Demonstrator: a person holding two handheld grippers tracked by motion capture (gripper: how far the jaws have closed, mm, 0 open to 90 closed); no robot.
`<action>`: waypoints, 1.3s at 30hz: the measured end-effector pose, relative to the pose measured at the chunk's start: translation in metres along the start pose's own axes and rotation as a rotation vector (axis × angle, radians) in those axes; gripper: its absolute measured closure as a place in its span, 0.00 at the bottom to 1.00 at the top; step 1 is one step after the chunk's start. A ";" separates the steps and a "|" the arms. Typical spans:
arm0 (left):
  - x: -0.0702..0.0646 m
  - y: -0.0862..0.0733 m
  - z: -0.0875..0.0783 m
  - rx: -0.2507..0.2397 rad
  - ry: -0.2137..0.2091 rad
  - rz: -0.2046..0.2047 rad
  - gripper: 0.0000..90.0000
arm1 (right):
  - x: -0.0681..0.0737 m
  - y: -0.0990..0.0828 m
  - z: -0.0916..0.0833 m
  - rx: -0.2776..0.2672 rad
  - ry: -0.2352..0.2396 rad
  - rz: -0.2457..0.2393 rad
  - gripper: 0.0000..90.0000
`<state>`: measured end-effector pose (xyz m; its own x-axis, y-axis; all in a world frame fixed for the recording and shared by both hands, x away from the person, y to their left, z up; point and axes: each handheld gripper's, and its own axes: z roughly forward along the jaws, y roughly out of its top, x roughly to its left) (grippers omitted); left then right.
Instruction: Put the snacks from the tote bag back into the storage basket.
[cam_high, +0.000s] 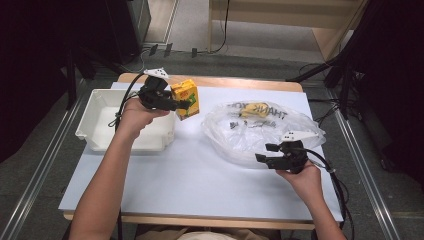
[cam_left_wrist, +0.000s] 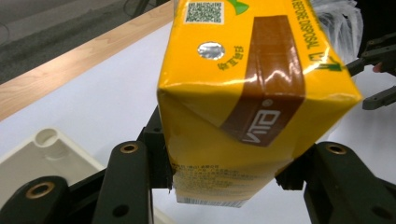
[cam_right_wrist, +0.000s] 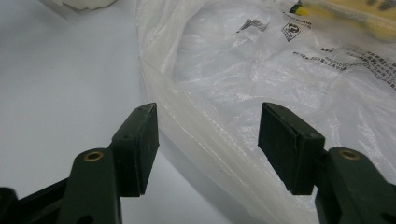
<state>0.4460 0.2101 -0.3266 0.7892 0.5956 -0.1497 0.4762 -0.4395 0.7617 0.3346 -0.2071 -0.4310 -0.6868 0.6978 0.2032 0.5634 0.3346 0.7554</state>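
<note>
Yellow drink carton (cam_high: 186, 99) is being held off the table, clamped between the jaws of the left gripper (cam_high: 181, 105), near the right rim of the white tray (cam_high: 100, 131). In the left gripper view the carton (cam_left_wrist: 247, 93) is sitting tilted, both black jaws pressing on its lower sides, with a brown band and a foil-sealed straw hole facing the camera. The right gripper (cam_high: 265, 153) is resting at the near edge of the clear plastic bag (cam_high: 260, 131) on the white table surface (cam_high: 190, 180). Its jaws are standing wide apart, gripping nothing; in the right gripper view the bag's rim (cam_right_wrist: 201, 135) is lying between them, not pinched. A second yellow item (cam_high: 255, 109) is lying inside the bag.
</note>
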 end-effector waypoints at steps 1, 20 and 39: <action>0.001 0.000 -0.001 -0.001 0.003 -0.004 0.57 | 0.000 0.000 0.000 0.000 -0.001 -0.001 0.43; 0.015 -0.004 -0.013 -0.003 0.046 -0.027 0.57 | 0.000 0.000 0.000 0.001 -0.001 -0.003 0.43; 0.029 -0.014 -0.019 0.008 0.100 -0.058 0.57 | 0.000 -0.001 0.000 0.006 -0.004 -0.007 0.43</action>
<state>0.4544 0.2463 -0.3299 0.7175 0.6844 -0.1295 0.5237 -0.4075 0.7481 0.3347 -0.2074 -0.4316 -0.6889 0.6980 0.1954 0.5611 0.3430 0.7534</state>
